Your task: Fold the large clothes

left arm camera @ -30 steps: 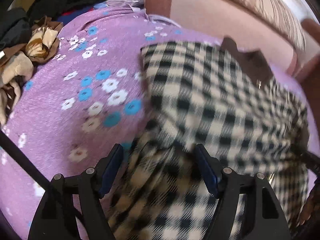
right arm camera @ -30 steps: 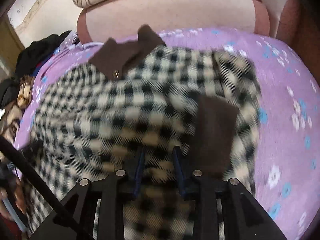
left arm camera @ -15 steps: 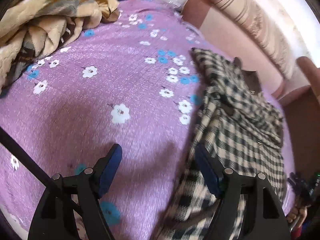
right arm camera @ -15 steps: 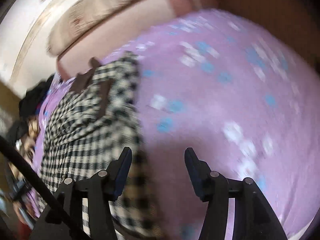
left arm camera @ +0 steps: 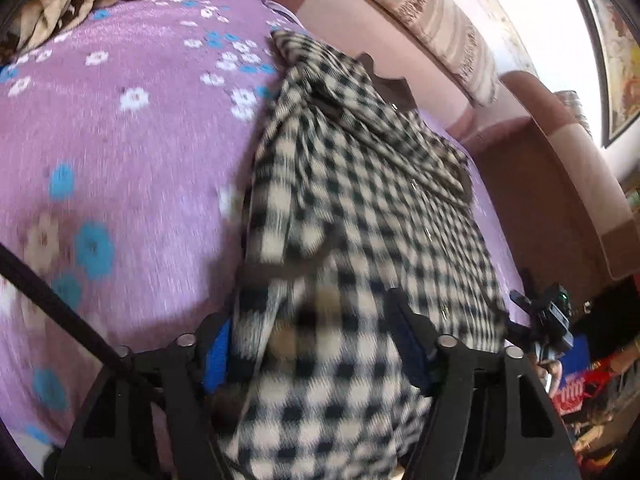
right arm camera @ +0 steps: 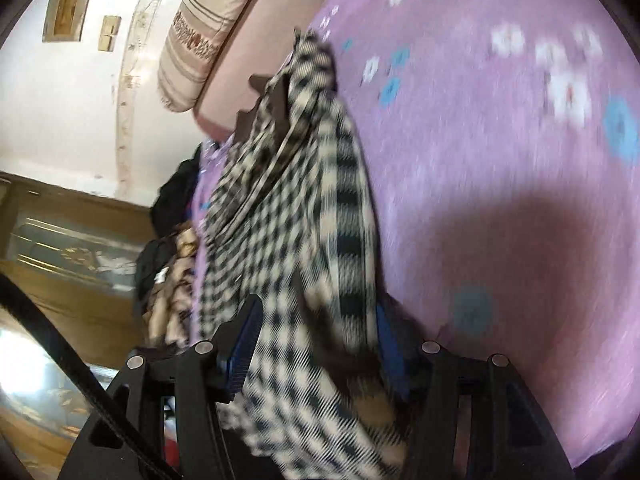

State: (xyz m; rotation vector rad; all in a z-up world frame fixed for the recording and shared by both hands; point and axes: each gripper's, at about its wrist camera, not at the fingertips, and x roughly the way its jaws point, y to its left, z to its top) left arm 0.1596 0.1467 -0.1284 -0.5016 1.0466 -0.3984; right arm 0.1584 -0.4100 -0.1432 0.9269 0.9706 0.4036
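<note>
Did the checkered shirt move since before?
Yes. The checkered shirt was spread wide over the purple sheet; now it is folded narrower, its sides drawn toward its middle.

My right tool (right arm camera: 316, 344) has its jaws apart, checked garment (right arm camera: 288, 216) bunched between them; whether the pads press it I cannot tell. Garment lies on the purple flowered bed (right arm camera: 500, 160), striped cushion (right arm camera: 200, 36) beyond.

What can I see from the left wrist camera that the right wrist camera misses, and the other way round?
Left wrist only: the right gripper at the garment's far edge, and the brown armrest. Right wrist only: wall pictures and a wooden cabinet. Both: the checked garment on the purple floral bedspread, the striped cushion, and the clothes pile.
</note>
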